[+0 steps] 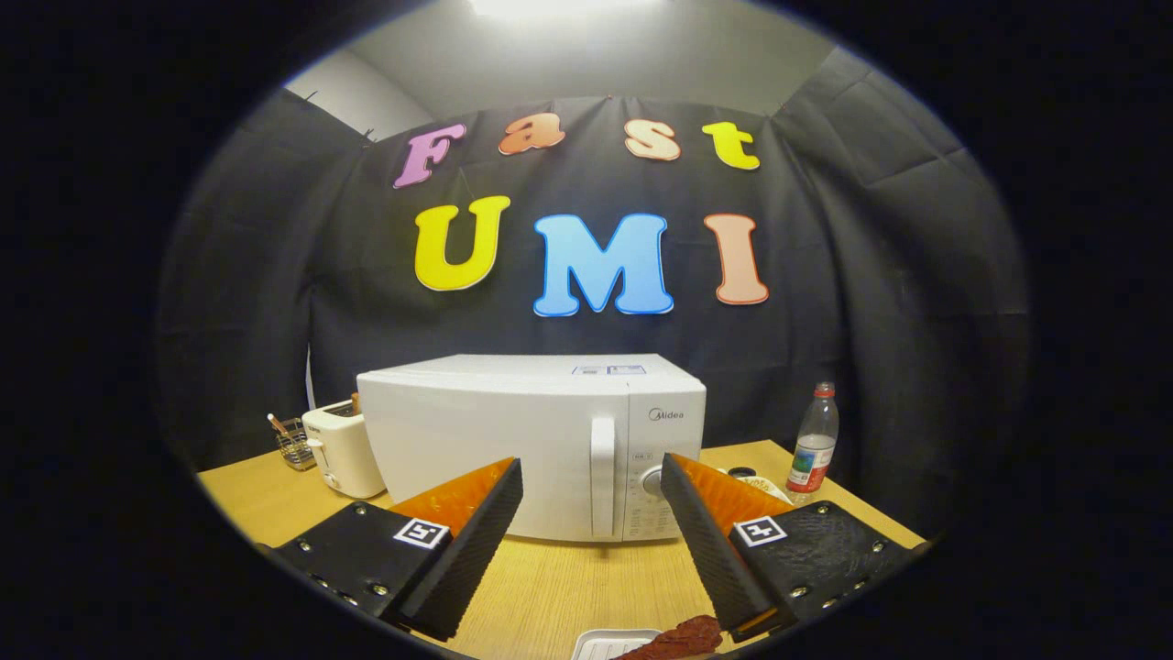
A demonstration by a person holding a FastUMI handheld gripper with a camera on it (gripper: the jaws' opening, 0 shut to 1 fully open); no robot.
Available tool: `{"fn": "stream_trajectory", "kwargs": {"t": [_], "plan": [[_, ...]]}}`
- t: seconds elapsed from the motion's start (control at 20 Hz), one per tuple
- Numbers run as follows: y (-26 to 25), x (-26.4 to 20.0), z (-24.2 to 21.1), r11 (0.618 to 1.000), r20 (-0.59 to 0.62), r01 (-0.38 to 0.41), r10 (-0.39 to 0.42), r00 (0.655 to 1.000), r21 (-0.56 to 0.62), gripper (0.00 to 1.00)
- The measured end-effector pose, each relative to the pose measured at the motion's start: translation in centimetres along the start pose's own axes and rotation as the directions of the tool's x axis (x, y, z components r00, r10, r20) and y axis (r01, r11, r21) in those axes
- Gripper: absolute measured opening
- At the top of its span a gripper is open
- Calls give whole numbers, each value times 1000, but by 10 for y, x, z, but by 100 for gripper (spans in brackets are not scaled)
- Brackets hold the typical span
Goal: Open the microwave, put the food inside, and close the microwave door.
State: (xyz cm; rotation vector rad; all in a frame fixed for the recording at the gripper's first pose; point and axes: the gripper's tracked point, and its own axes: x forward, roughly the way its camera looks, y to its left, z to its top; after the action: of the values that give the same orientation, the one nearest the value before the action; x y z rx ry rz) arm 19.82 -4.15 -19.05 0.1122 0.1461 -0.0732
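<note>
Gripper (591, 477) held above the wooden table (550, 587), fingers spread wide, nothing between them, pointed straight at the microwave (513, 431). Door shut, the vertical handle (602, 477) seen in the gap between the fingertips, a little nearer to the right finger. Food (683, 637), a dark reddish piece, lying on a white tray (609, 644) on the table close under the gripper, just beside the base of the right finger. Beyond the microwave's left side a toaster (344, 449) and a small wire basket (293, 445); beyond the right finger a plastic bottle (814, 445) and a small dish (756, 481), partly hidden by that finger.

Task judged as not begun: door not yet opened, food not yet picked up.

Risks from here:
- Missing the handle. Narrow bar, close to the control panel and the knob (652, 481); approach too far right likely to strike the knob instead of hooking the handle.
- Pulling without a firm hold. Smooth handle, so possible slipping off, or dragging the whole microwave forward over the table if the latch resists.
- Door swinging toward the toaster side; hinge side cannot be told for sure, probably left, opposite the handle.
- Lowering the gripper carelessly: right finger close above the food and tray, easy to push them off the near edge.
- Bottle tall and light, easy to tip with a wide sweep to the right.
</note>
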Motion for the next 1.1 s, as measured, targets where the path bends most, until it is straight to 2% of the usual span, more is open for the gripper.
{"fn": "stream_trajectory", "kwargs": {"t": [0.35,0.4,0.55,0.65,0.8,0.85,0.95,1.05,1.1], "plan": [[-10,62,-28,999,-20,50,-50,999,-1,97],[-11,70,-32,999,-24,52,-52,998,4,91],[-5,87,-44,999,-45,42,-42,998,8,91],[-9,95,-48,998,-43,67,-68,997,-22,77],[-6,105,-48,998,-48,56,-57,997,-35,75],[-16,109,-50,995,-46,94,-96,994,-45,75],[-9,115,-51,998,-61,62,-61,996,16,43],[-7,116,-53,997,-66,63,-60,996,47,43],[-6,112,-50,997,-67,60,-57,996,52,30]]}}
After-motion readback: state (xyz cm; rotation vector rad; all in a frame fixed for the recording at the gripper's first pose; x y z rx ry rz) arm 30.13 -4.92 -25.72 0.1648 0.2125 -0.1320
